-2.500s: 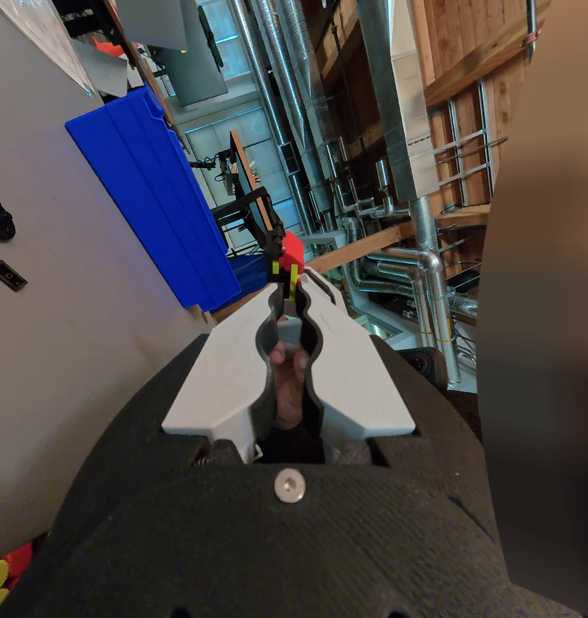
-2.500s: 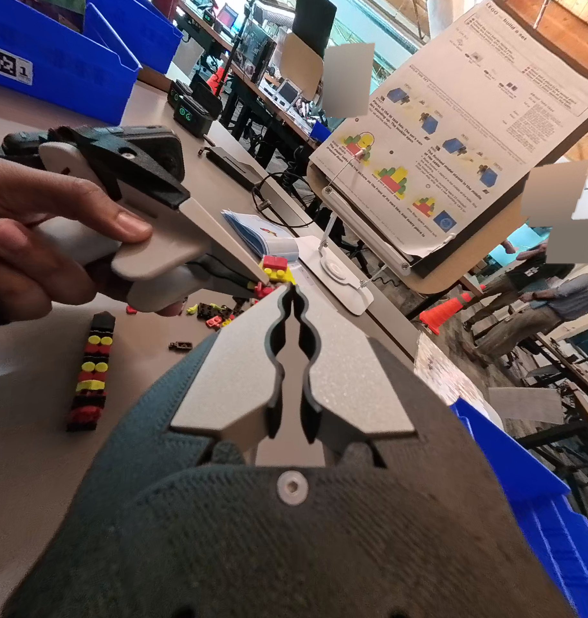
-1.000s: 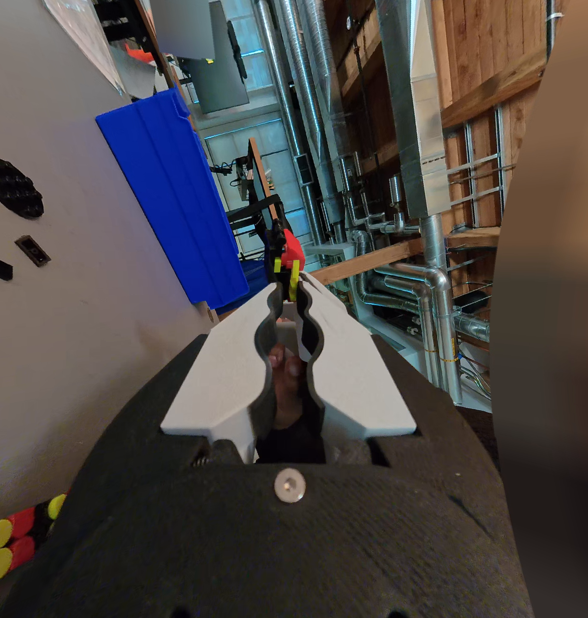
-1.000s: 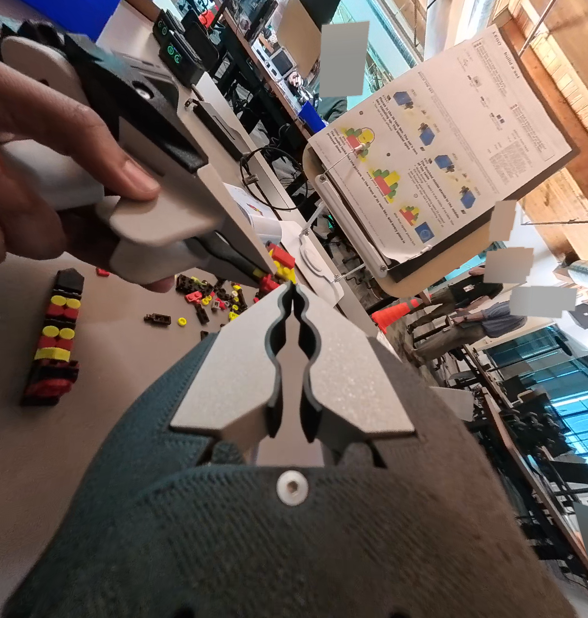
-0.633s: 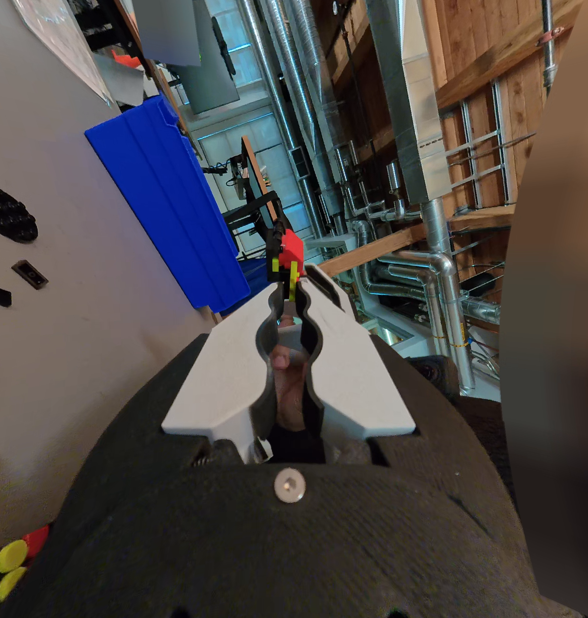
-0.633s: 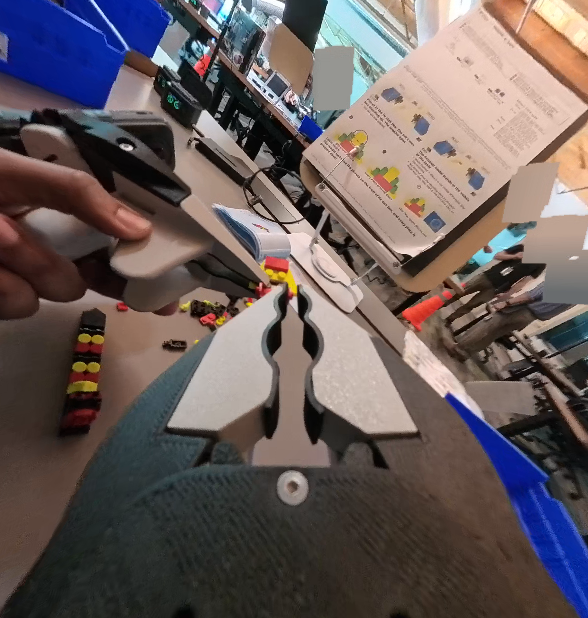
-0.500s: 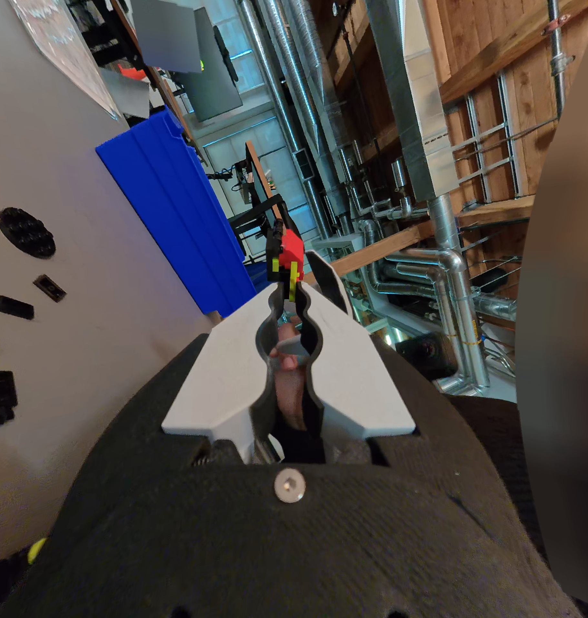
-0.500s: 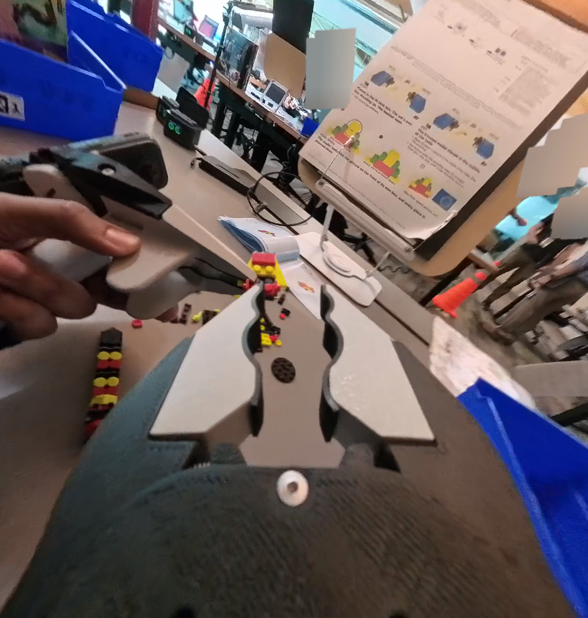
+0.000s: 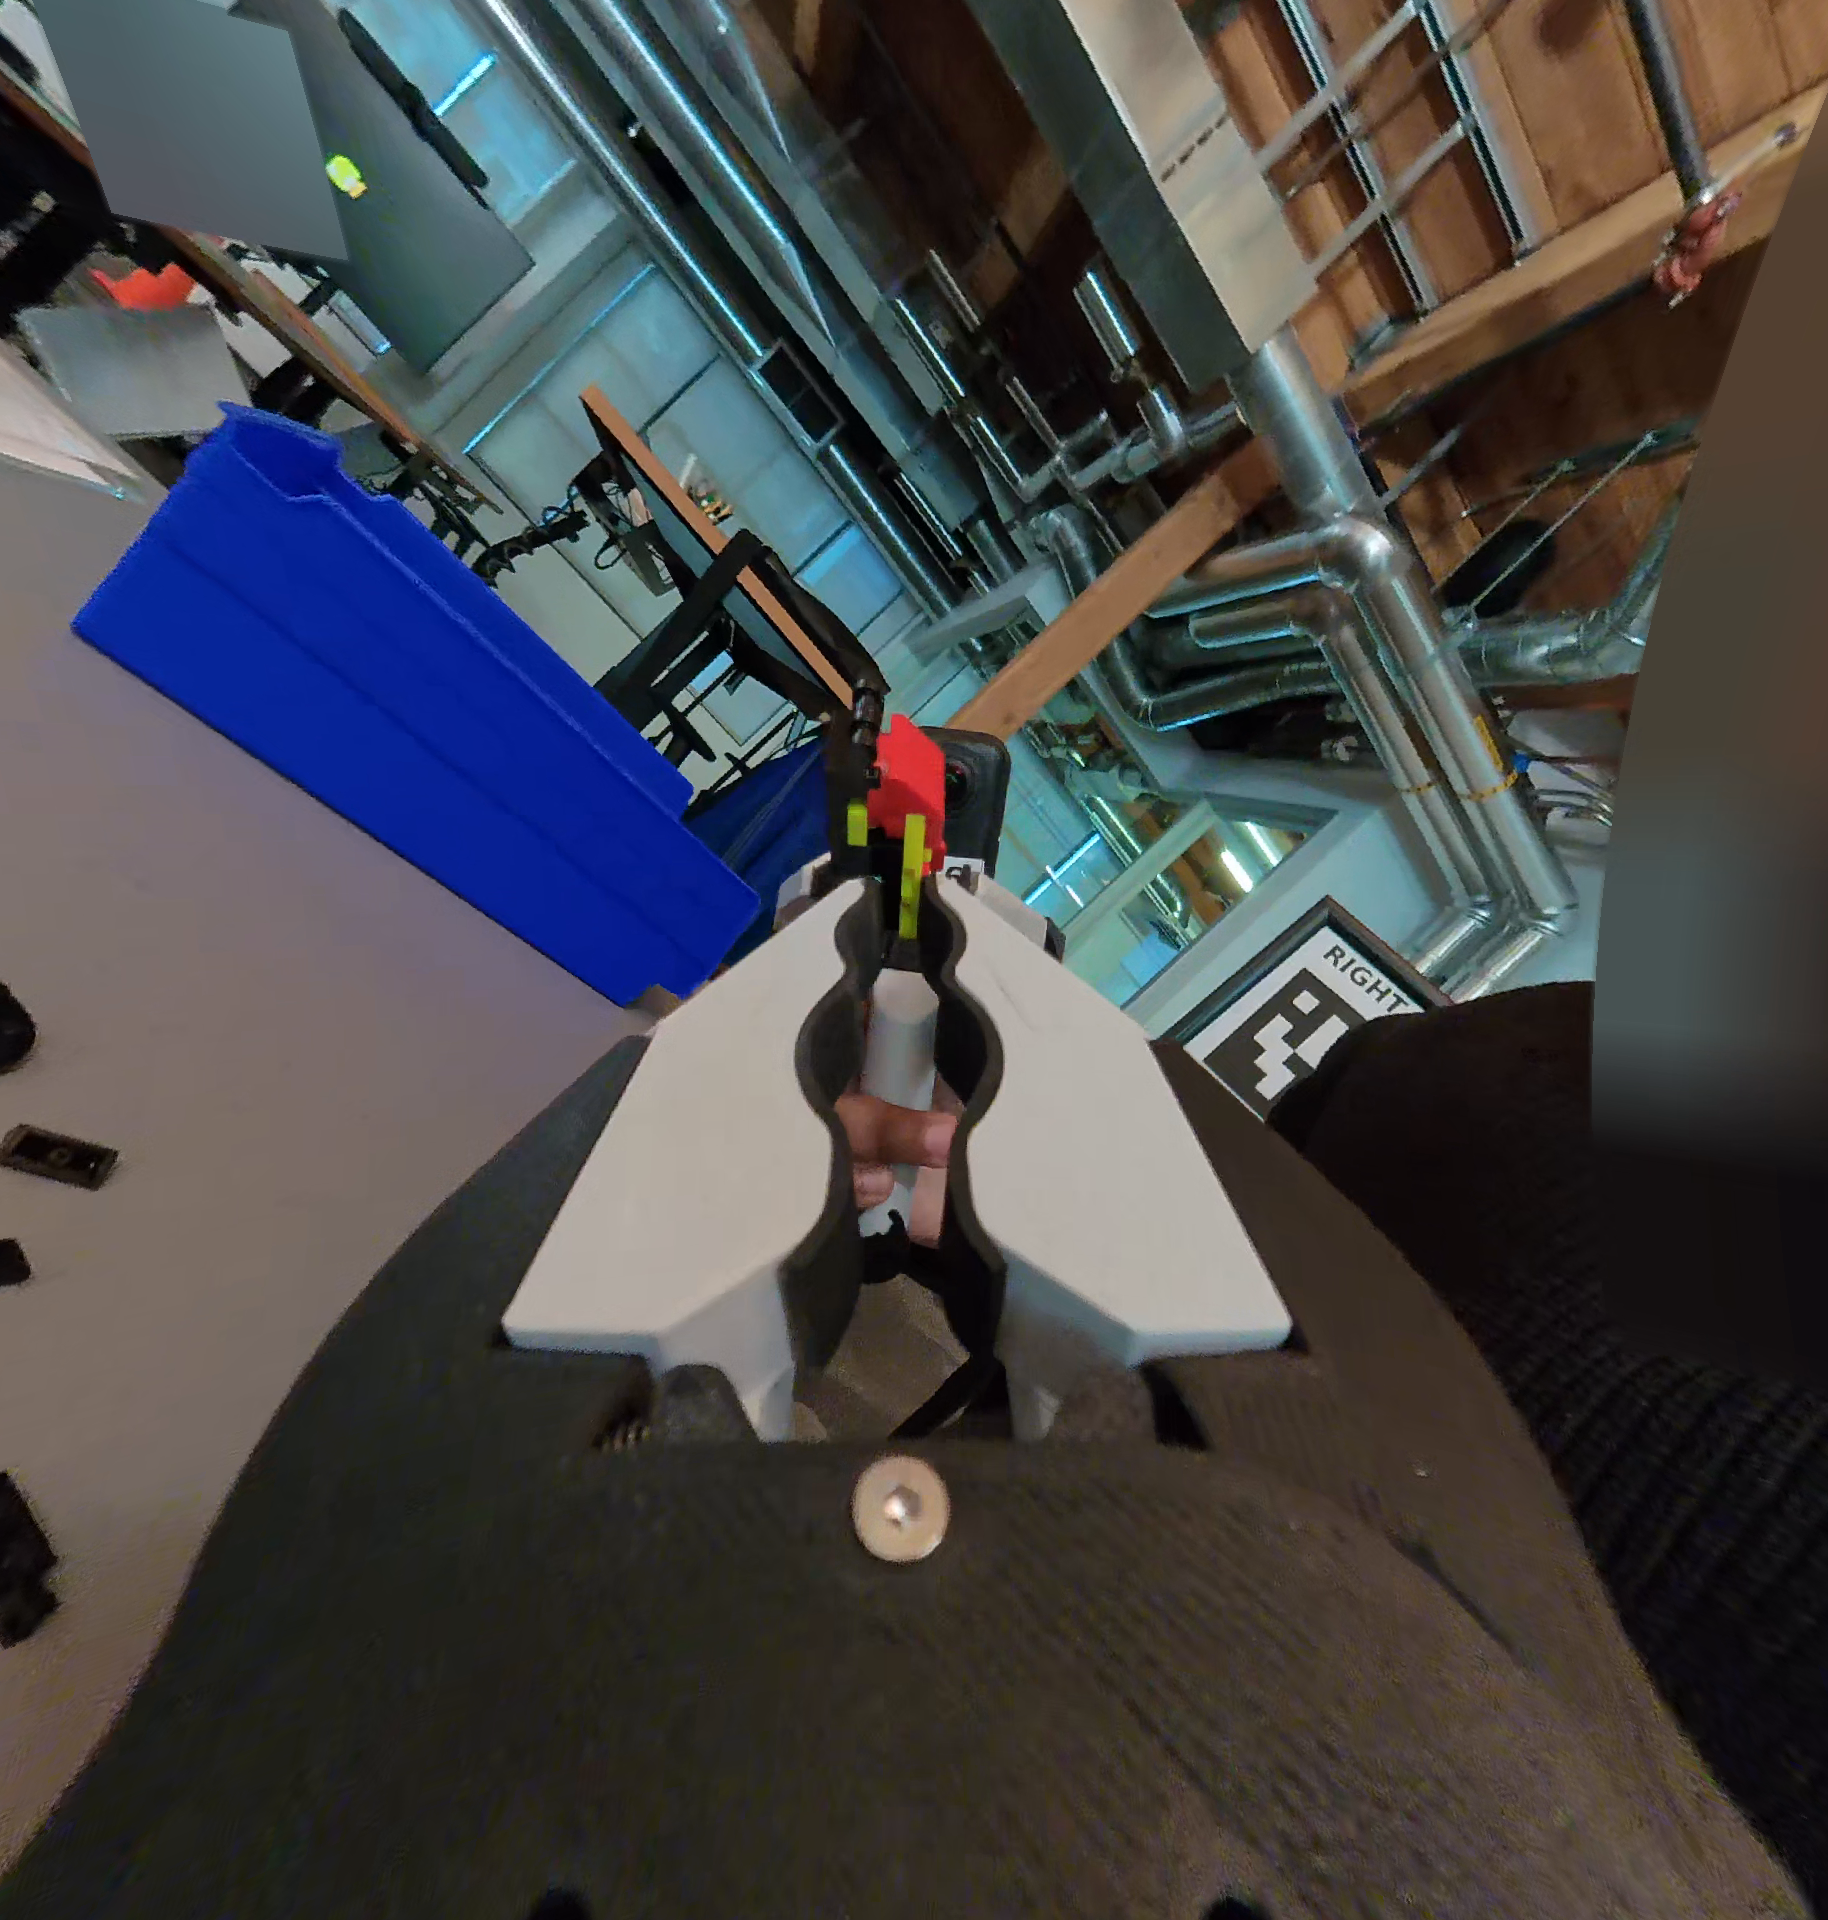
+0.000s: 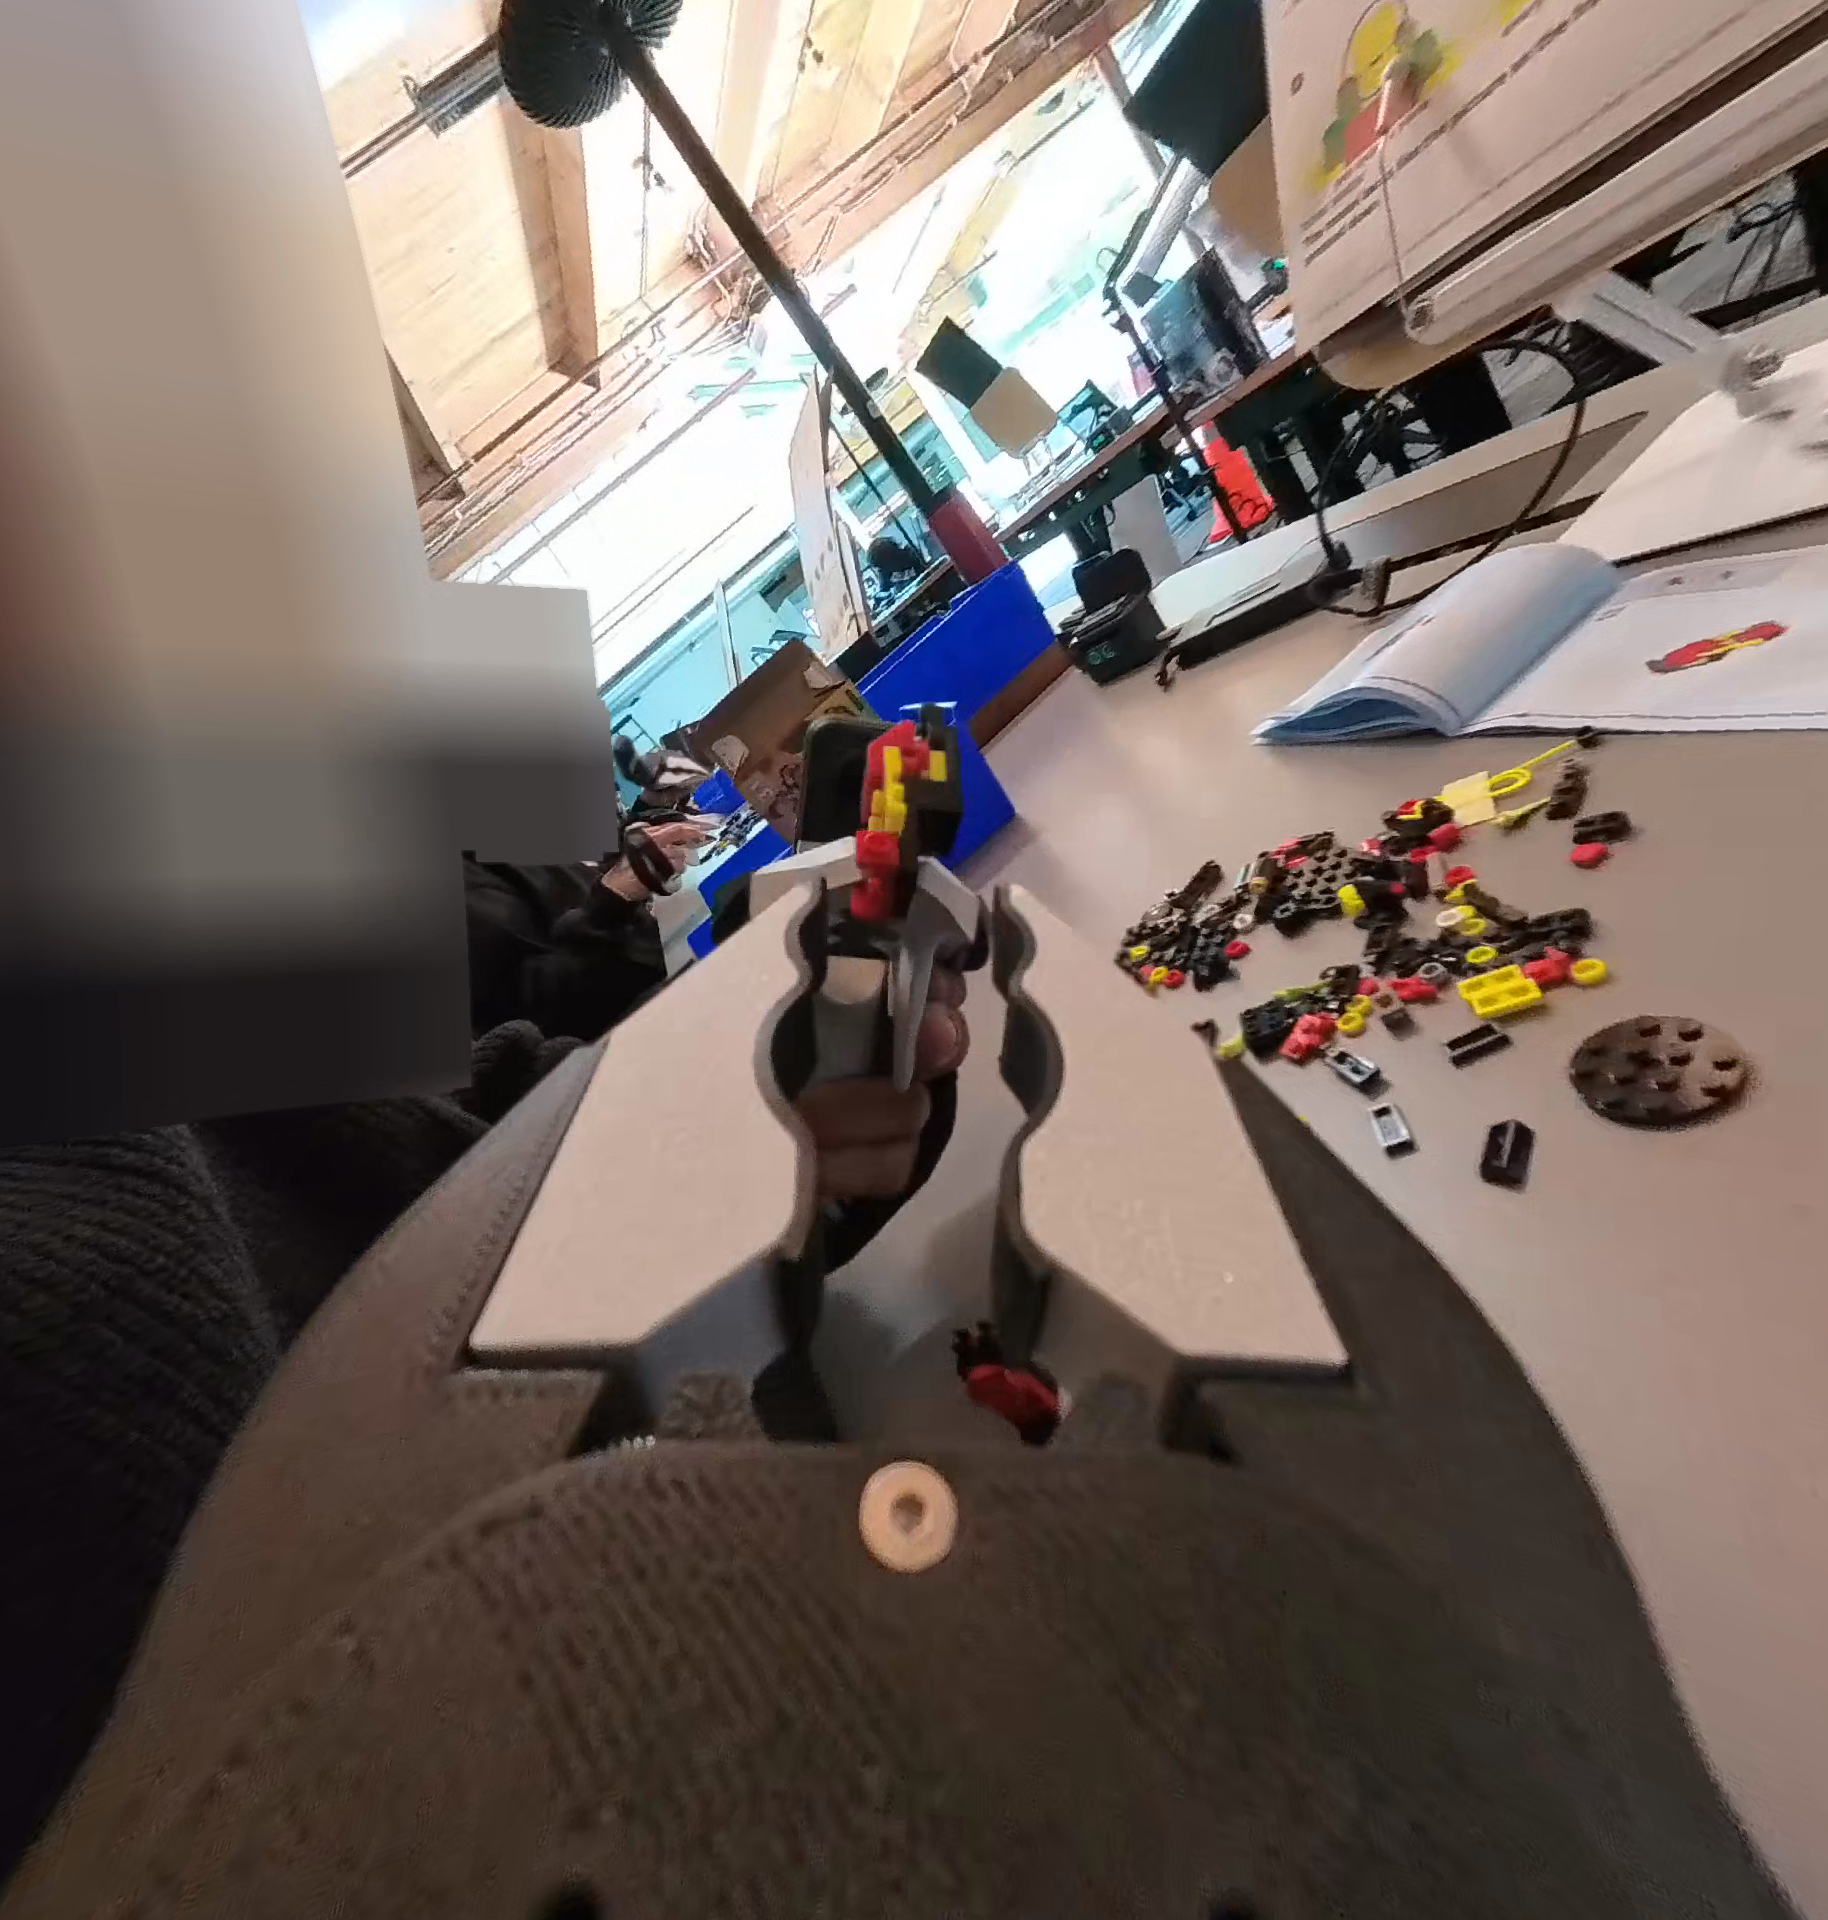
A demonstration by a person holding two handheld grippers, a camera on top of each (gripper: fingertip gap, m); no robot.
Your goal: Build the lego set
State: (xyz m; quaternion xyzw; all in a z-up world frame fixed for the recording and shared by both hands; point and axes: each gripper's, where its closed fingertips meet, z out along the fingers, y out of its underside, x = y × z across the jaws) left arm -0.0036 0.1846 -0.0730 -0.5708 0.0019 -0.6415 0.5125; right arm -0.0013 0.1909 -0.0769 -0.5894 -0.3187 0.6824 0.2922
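My left gripper [image 9: 894, 883] is shut on a small lego assembly [image 9: 905, 790] of red, yellow and black pieces, held up in the air above the table. In the right wrist view the same assembly [image 10: 905, 810] stands just beyond my right gripper [image 10: 910, 899], which is open and empty and faces the left gripper's fingers [image 10: 941, 909]. A pile of loose red, yellow and black pieces [image 10: 1357, 935] lies on the table to the right. A hand holding the left gripper shows between my right fingers.
A black round plate [image 10: 1658, 1070] and an open booklet [image 10: 1564, 665] lie by the pile. An instruction sheet [image 10: 1512, 125] stands at the far right. Blue bins [image 9: 401, 707] sit on the table. A few black pieces [image 9: 58, 1153] lie at the left. The tips of both grippers are at nearly the same place.
My right gripper has opened and swung round to face the left gripper head on. The left gripper stays shut on the assembly and has tilted a little.
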